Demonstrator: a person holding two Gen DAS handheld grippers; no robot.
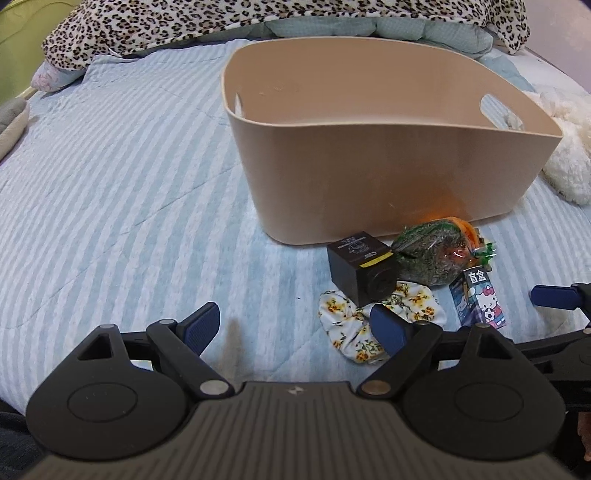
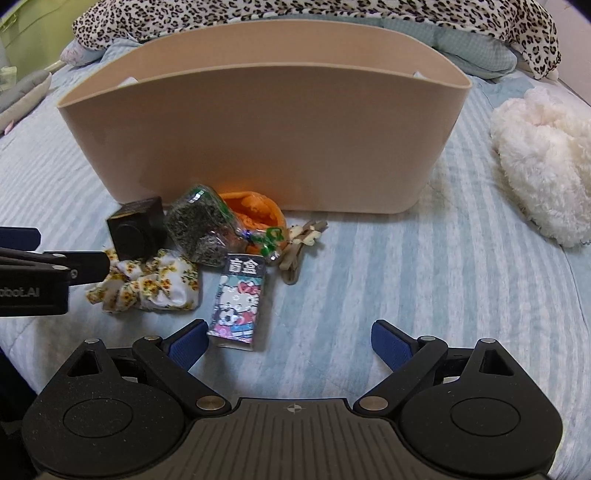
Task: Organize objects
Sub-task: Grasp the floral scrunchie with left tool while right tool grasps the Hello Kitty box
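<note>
Both claws hover with jaws apart, gripping nothing. The right claw [image 2: 290,343] sits just before the Hello Kitty box [image 2: 238,301]; the left claw [image 1: 295,326] hovers beside the floral scrunchie [image 1: 354,332]. Beyond them, the dark box [image 2: 136,229], green packet [image 2: 201,229] and orange item [image 2: 255,210] lie against the beige basket [image 2: 266,136] on the bed [image 1: 110,184].

Both views sit low over the striped bedspread [image 1: 110,192], each looking forward along its own gripper toward the tan bin [image 1: 388,162] and the leopard-print blanket [image 1: 221,22] beyond. The left wrist view stands to the left, with the bin and the pile of small items (the Hello Kitty box [image 1: 482,299] among them) off to its right. The right wrist view faces the bin's long wall squarely and nearer, sharing that pile and catching the left gripper [image 2: 55,251] at its left edge.
</note>
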